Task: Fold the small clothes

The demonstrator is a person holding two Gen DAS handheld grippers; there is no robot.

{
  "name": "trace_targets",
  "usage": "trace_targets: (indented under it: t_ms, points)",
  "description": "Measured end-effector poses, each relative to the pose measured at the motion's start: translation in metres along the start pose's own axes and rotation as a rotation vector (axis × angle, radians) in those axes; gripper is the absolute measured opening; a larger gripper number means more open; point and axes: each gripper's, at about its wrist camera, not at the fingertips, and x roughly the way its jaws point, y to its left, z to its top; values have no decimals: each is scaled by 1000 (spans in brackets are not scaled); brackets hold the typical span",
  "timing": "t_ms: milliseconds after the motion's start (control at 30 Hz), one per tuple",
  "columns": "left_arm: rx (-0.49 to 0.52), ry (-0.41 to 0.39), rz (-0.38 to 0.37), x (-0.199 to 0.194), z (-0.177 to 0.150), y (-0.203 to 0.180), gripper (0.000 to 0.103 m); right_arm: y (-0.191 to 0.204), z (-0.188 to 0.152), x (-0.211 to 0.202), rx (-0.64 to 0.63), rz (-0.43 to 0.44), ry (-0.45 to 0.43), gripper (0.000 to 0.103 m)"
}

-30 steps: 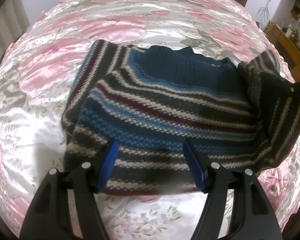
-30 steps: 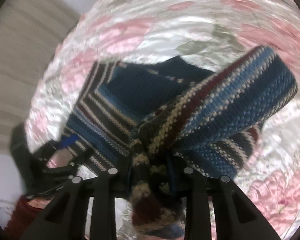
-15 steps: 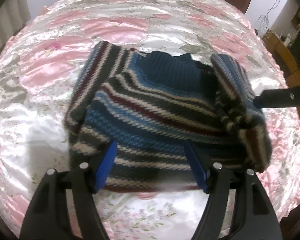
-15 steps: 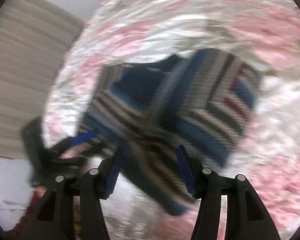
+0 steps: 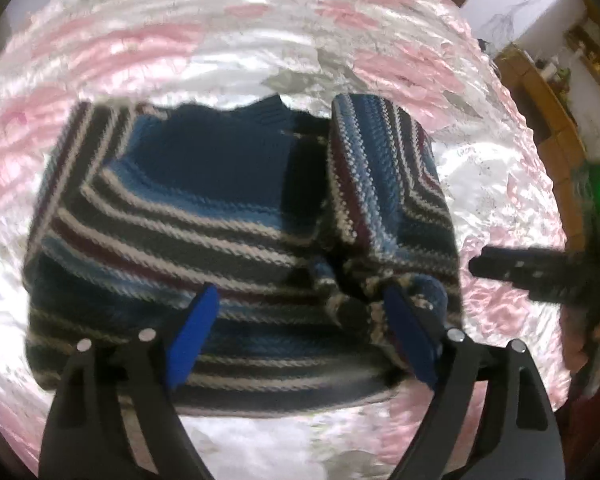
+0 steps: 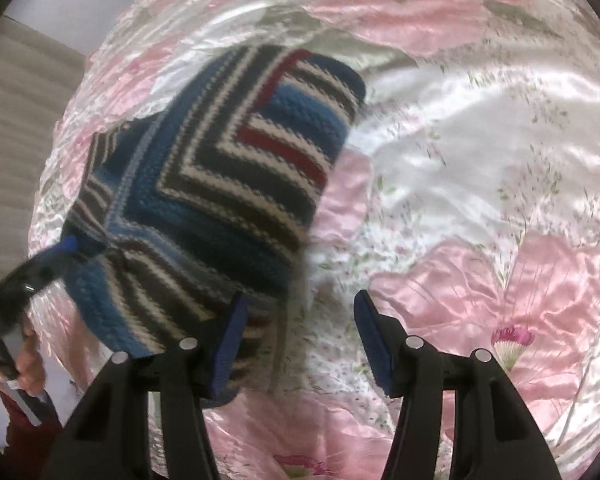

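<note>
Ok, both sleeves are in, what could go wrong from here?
The right sleeve lies folded over the sweater, but its cuff end is bunched beside the open left tool; closing there may pinch the cuff and undo the fold. The satin bedspread looks slick, so the whole sweater could slide when lifted.

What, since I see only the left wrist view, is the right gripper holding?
Observer: Nothing. The right gripper is open, with only the bedspread showing between its fingers.
Operator: Is it clear of the sweater?
Observer: Not quite. The sweater has its near corner beside the gripper's left finger, outside the gap. I cannot tell whether they touch.
</note>
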Motion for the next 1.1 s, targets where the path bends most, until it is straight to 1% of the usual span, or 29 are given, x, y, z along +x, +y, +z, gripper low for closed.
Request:
trace_targets:
  t_ms: [33, 100, 133, 167, 267, 300, 367, 500, 600, 633, 700, 733, 767, 867, 900, 933, 967, 1000, 1033, 1100]
  points:
    - [-17, -9, -33, -5, 1, -1, 84, -1, 0, 2, 2, -2, 1, 56]
    - [-12, -31, -39, -13, 1, -3, 84, -3, -2, 5, 6, 21, 0, 56]
    - [-5, -38, -40, -16, 1, -5, 86, -3, -3, 6, 4, 32, 2, 56]
    - [-3, -33, -44, -16, 3, -5, 86, -3, -5, 7, -1, 33, 5, 56]
    - [-54, -31, -65, -15, 9, -4, 86, -4, -10, 10, -1, 28, 11, 56]
    - [-62, -29, -62, -14, 10, -4, 86, -6, -11, 9, 4, 31, 11, 56]
    - [-55, 7, -47, -6, 14, -8, 87, -12, -13, 8, 18, 31, 9, 56]
    - [-38, 102, -57, 25, 26, -19, 88, -27, -18, 6, 31, 5, 5, 60]
    - [-53, 126, -74, 41, 35, -22, 88, -37, -23, 7, 52, 16, 9, 60]
    - [-53, 133, -90, 46, 38, -23, 88, -38, -24, 7, 53, 23, 9, 60]
    - [-49, 175, -145, 60, 44, -29, 88, -39, -27, 9, 50, 29, 10, 60]
    - [-52, 194, -159, 66, 45, -31, 89, -39, -28, 10, 49, 32, 11, 60]
    - [-45, 215, -141, 75, 46, -33, 89, -38, -29, 10, 50, 35, 12, 60]
    - [-32, 228, -117, 85, 45, -35, 89, -38, -28, 13, 60, 43, 14, 61]
    - [-29, 226, -118, 85, 44, -35, 84, -38, -28, 13, 66, 47, 13, 61]
    - [-22, 221, -117, 83, 42, -36, 73, -38, -28, 13, 74, 51, 12, 61]
    - [0, 217, -107, 81, 40, -38, 67, -39, -27, 13, 81, 57, 11, 61]
    - [22, 213, -95, 79, 39, -39, 48, -39, -27, 12, 84, 61, 11, 61]
    - [31, 209, -90, 77, 37, -38, 31, -38, -27, 11, 86, 63, 10, 61]
    - [19, 199, -125, 71, 37, -35, 25, -35, -27, 8, 80, 60, 6, 61]
